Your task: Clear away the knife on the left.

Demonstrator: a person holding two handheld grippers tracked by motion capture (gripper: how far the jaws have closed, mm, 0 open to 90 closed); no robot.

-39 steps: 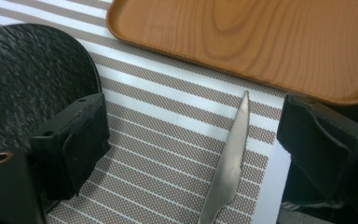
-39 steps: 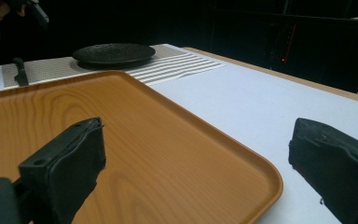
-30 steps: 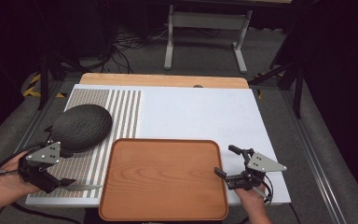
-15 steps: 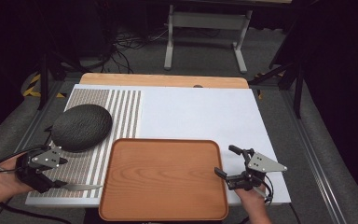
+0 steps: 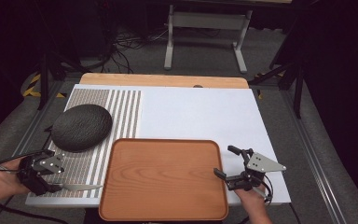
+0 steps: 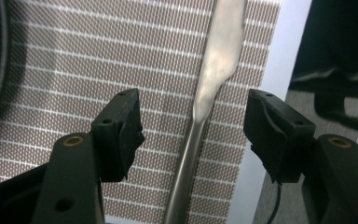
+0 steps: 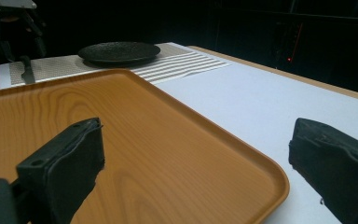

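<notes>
A silver table knife (image 5: 77, 187) lies on the striped placemat (image 5: 121, 112) near the table's front left edge. My left gripper (image 5: 44, 185) points down over its handle. In the left gripper view the knife (image 6: 205, 93) runs up between the two jaws of that gripper (image 6: 193, 123); the jaws have just been closing, with gaps left on both sides of the handle. My right gripper (image 5: 224, 161) stands open at the right rim of the wooden tray (image 5: 163, 177), with nothing between its jaws (image 7: 196, 154).
A dark oval plate (image 5: 81, 127) sits on the placemat behind the left gripper, also seen far off as the plate (image 7: 119, 51) in the right gripper view. The tray (image 7: 135, 130) is bare. White table surface (image 5: 200, 112) stretches behind it.
The left gripper has shifted slightly toward the near edge, over the knife handle. The right gripper has stayed still.
</notes>
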